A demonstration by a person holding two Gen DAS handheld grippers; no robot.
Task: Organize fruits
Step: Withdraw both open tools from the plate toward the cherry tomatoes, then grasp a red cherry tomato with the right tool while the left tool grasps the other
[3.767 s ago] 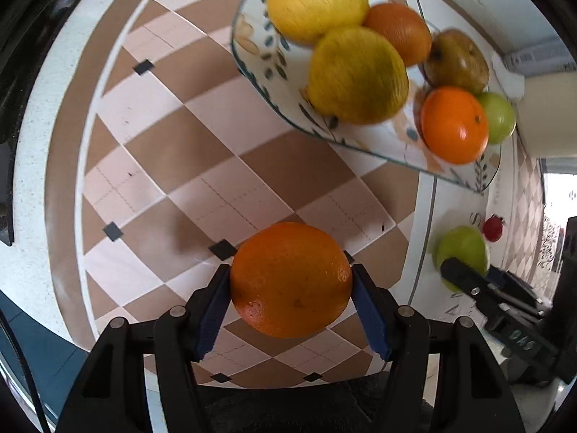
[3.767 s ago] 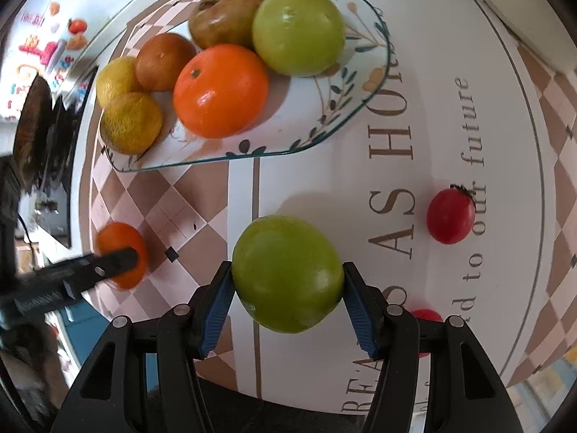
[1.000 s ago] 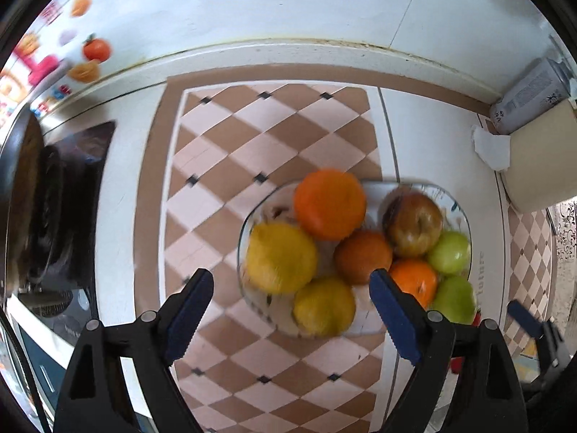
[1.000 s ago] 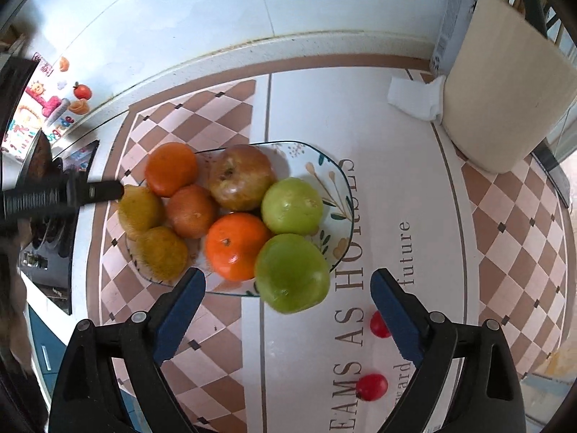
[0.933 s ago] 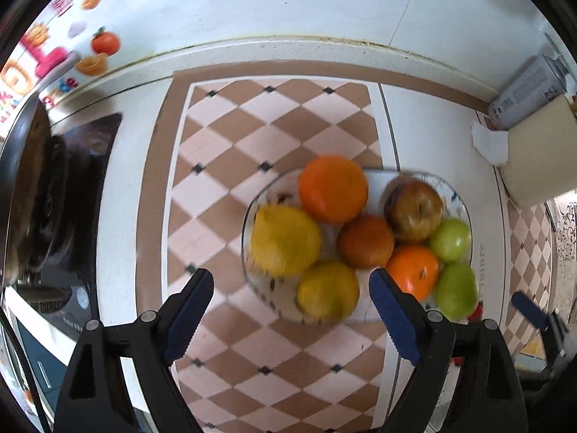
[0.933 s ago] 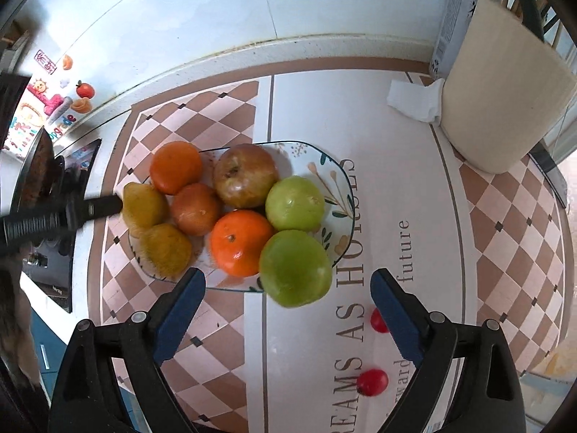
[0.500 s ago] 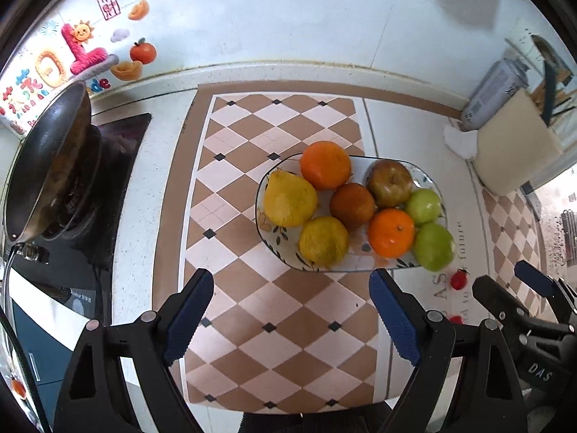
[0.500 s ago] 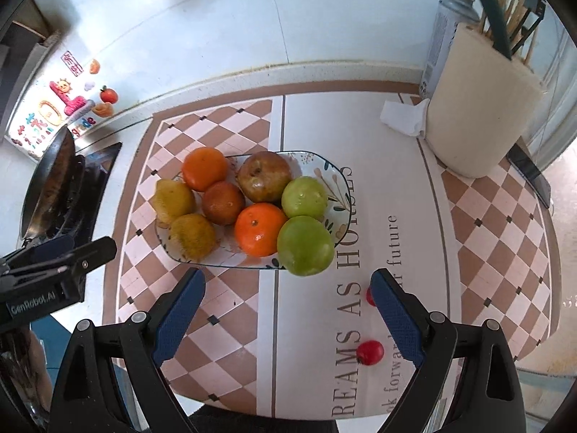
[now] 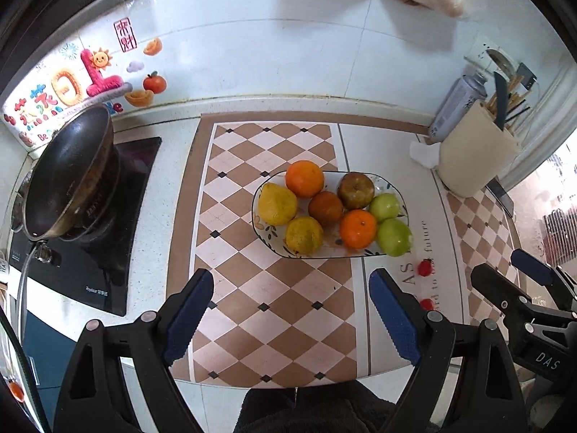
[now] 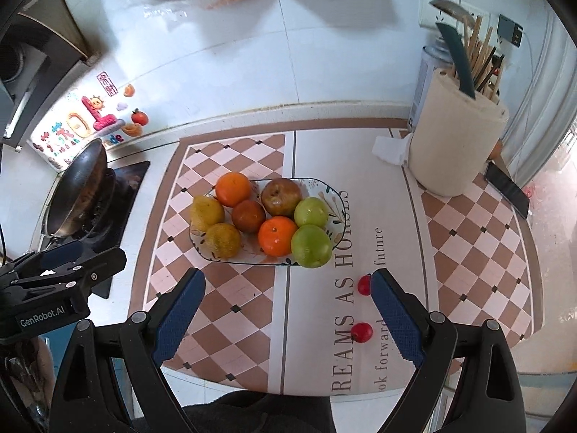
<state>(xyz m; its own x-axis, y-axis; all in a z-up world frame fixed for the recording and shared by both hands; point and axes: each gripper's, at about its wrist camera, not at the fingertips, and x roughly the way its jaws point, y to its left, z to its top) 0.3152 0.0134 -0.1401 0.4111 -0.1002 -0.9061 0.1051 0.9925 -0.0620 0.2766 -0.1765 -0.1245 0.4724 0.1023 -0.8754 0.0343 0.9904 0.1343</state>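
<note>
A patterned plate (image 9: 265,230) (image 10: 339,195) on the counter holds several fruits: oranges (image 9: 304,179) (image 10: 277,235), yellow fruits (image 9: 277,204) (image 10: 206,211), a brown apple (image 9: 356,190) (image 10: 281,196) and green apples (image 9: 395,237) (image 10: 311,245). My left gripper (image 9: 290,314) is open and empty, high above the mat, well in front of the plate. My right gripper (image 10: 286,303) is open and empty too, also high and in front of the plate. Each gripper shows in the other's view, the right one (image 9: 523,288) and the left one (image 10: 61,263).
Two small red tomatoes (image 10: 364,285) (image 10: 361,332) lie on the mat right of the plate's front. A dark pan (image 9: 68,173) sits on a stove at left. A cream utensil holder (image 10: 456,151), a spray can (image 9: 454,108), a crumpled tissue (image 10: 391,149) and a phone (image 10: 506,189) are at right.
Both grippers let go of the orange and the green apple, which now rest on the plate. Both have since pulled up and back, so the plate looks smaller.
</note>
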